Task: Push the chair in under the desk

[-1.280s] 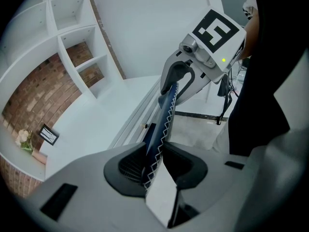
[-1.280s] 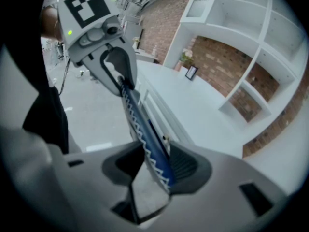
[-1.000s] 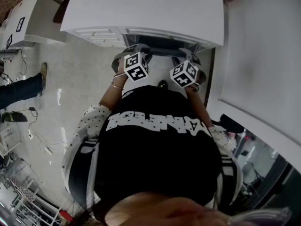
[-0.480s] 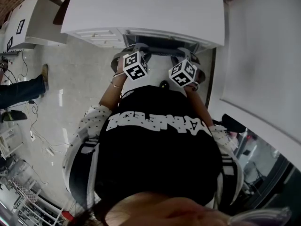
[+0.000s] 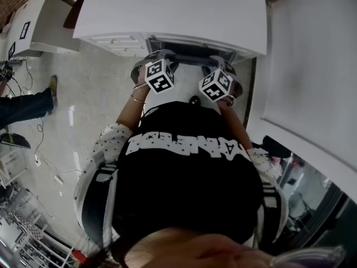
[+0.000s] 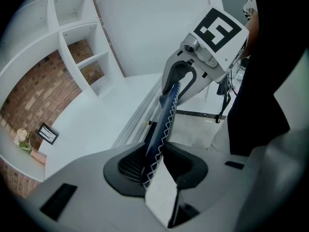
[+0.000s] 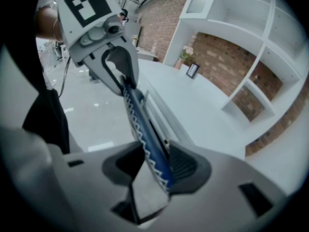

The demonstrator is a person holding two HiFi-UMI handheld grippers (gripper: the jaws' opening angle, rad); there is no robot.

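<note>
Both grippers on the chair, seen from the head and along each pair of jaws. You are standing at the white desk, leaning over it, with both arms reaching down to its front edge. You are pinching the chair by the top edge of its back, a blue strip with white zigzag stitching, in the left gripper; the strip is running up between the dark pads, which are pressing on it. You are clamping the same edge further along in the right gripper, pads likewise closing on the blue strip. Each gripper view is showing the other gripper biting the far end of that edge. The chair is standing directly in front of you, its back lying close beside the desk's front edge and parallel to it; your body is hiding the seat. White shelves are rising behind the desk against a brick wall, and pale floor is lying to your left.
</note>
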